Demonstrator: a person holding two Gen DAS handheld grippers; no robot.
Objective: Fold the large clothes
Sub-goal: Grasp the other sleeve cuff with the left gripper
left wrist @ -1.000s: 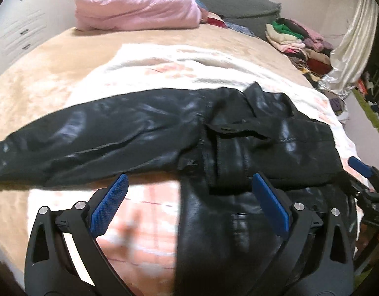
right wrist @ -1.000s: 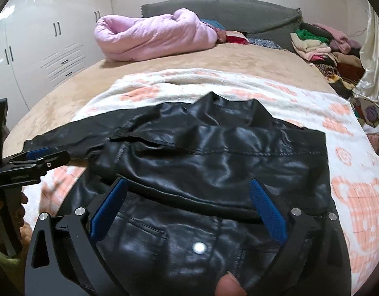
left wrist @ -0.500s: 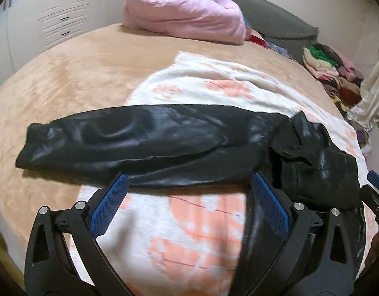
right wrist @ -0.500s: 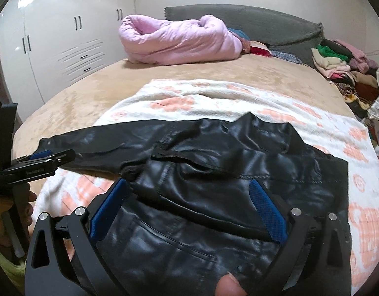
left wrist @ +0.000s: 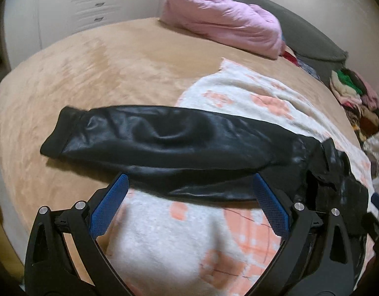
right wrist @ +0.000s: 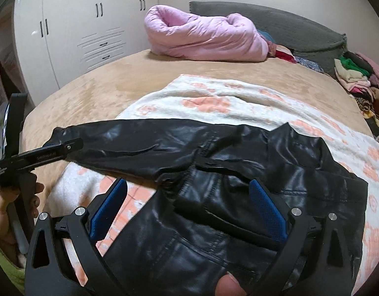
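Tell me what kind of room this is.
Most likely a home bedroom: a large bed with a grey headboard, white built-in wardrobes and a rolled pink duvet.

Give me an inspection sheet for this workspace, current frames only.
Surface: tan bed, patterned blanket spread on it.
Job's things: black jacket on the blanket, one sleeve stretched out sideways.
Clutter: pink quilt bundled at the head; clothes pile at the right edge.
Grippers: left hand-held gripper open, near the sleeve; right hand-held gripper open over the jacket body.
Cables: nothing seen.
Surroundings: white wardrobe, grey headboard.
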